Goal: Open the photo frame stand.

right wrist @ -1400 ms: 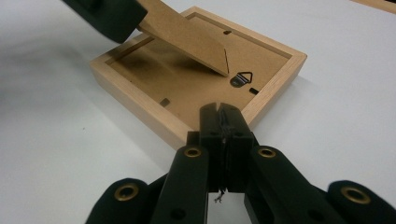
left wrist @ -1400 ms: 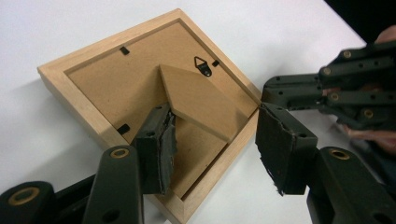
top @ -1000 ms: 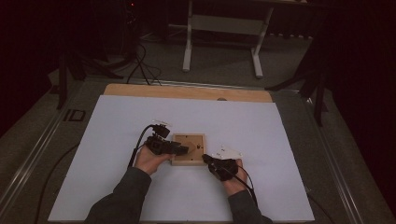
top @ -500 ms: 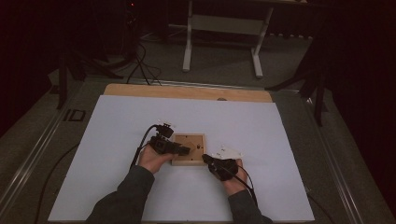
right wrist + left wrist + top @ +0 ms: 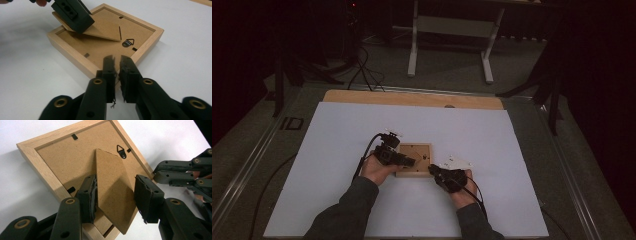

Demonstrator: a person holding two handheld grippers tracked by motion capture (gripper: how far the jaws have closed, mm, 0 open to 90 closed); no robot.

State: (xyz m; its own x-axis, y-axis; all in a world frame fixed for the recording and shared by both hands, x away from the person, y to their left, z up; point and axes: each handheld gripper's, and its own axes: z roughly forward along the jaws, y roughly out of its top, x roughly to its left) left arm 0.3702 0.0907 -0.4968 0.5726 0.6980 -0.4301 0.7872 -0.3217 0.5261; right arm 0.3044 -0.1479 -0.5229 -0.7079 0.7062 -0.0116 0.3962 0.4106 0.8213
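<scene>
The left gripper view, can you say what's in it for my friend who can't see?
A wooden picture frame lies face down on a white table, its brown stand flap lifted between the left gripper's two open black fingers. The other gripper reaches in from the right.

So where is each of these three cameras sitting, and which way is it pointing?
High view: above the person's side, facing forward and down on the table; forearms and both hands enter from below.
Left gripper view: rides the left gripper, facing the picture frame; its jaws straddle the back stand.
Right gripper view: rides the right gripper, low beside the frame's edge.
All three share the frame.
</scene>
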